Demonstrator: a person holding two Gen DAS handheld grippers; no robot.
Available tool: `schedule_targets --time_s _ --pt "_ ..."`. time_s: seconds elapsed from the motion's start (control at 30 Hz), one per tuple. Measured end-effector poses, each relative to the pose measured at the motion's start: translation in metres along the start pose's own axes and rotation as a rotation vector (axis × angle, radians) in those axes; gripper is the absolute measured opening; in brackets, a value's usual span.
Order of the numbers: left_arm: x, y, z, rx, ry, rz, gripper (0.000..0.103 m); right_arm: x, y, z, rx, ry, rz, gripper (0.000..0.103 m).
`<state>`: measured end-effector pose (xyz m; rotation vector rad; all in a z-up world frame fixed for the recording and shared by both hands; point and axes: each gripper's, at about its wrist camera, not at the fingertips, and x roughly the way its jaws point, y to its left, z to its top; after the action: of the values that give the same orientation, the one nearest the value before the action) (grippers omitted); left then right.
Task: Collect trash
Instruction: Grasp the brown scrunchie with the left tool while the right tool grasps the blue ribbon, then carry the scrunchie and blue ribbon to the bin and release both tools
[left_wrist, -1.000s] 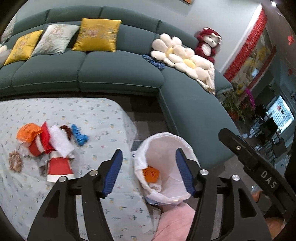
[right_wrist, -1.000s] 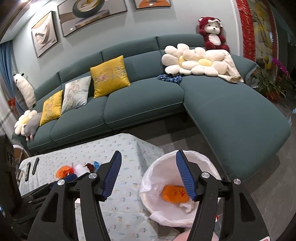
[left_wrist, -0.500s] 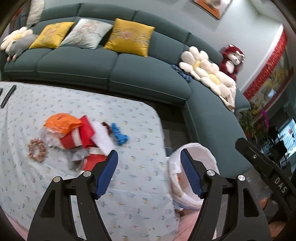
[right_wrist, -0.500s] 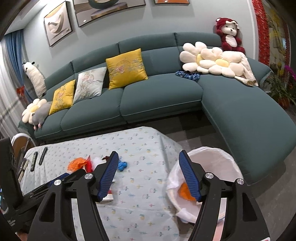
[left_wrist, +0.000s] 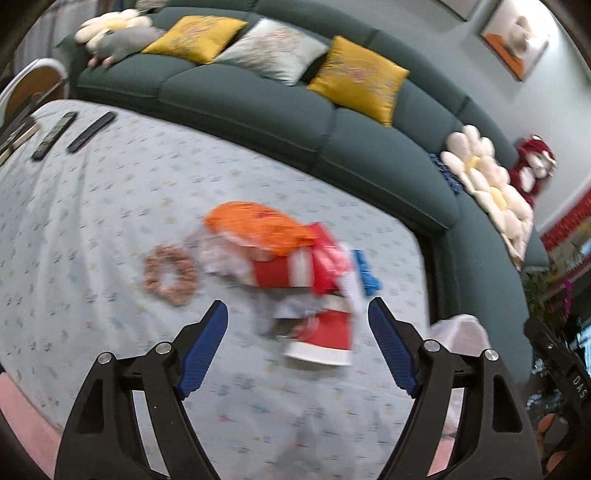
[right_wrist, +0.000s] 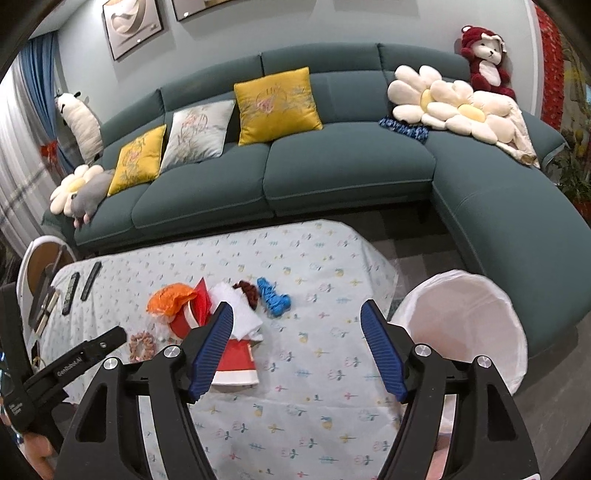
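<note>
Left wrist view: the left gripper (left_wrist: 297, 325) hangs over the table (left_wrist: 92, 229), its jaws apart and still widening, with nothing clamped between them. The blurred trash pile (left_wrist: 295, 269) lies at 12 o'clock just past the fingertips: an orange bag (left_wrist: 255, 225) on top, red-and-white paper cups (left_wrist: 325, 332) below it, a blue scrap (left_wrist: 365, 273) at 1 o'clock. A pinkish hair tie (left_wrist: 170, 275) lies alone at 10 o'clock. Two remotes (left_wrist: 70, 134) rest far off at 10 o'clock, near the sofa (left_wrist: 258, 99). A sliver of the white bin liner (left_wrist: 461, 328) shows at 3 o'clock.

Right wrist view: the right gripper (right_wrist: 297, 325) is also spread and opening, empty, above the patterned cloth. The trash sits at 10 to 11 o'clock: orange bag (right_wrist: 170, 297), white tissue (right_wrist: 240, 310), a dark scrap (right_wrist: 249, 290), the blue scrap (right_wrist: 273, 295), a cup (right_wrist: 236, 363) partly behind the left finger. The white-lined bin (right_wrist: 461, 325) stands beside the table at 3 o'clock. The left gripper's body (right_wrist: 66, 369) juts in at 8 o'clock.
</note>
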<state>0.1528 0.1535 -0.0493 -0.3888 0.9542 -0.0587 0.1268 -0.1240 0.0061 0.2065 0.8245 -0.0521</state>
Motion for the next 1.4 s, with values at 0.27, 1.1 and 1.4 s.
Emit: schedule_targets --time_s 0.27,1.1,1.4 --pt "0.030 0.080 0.004 -0.071 0.052 0.128 0.074 0.051 0.022 -0.006 -0.008 0.068 -0.010 0.069" --pt "0.130 0.154 0.023 -0.114 0.211 0.284 0.059 0.256 0.054 0.004 -0.007 0.318 -0.093 0.057" --pt "0.140 0.137 0.030 -0.096 0.223 0.235 0.008 0.268 0.038 -0.017 0.039 0.367 -0.048 0.030"
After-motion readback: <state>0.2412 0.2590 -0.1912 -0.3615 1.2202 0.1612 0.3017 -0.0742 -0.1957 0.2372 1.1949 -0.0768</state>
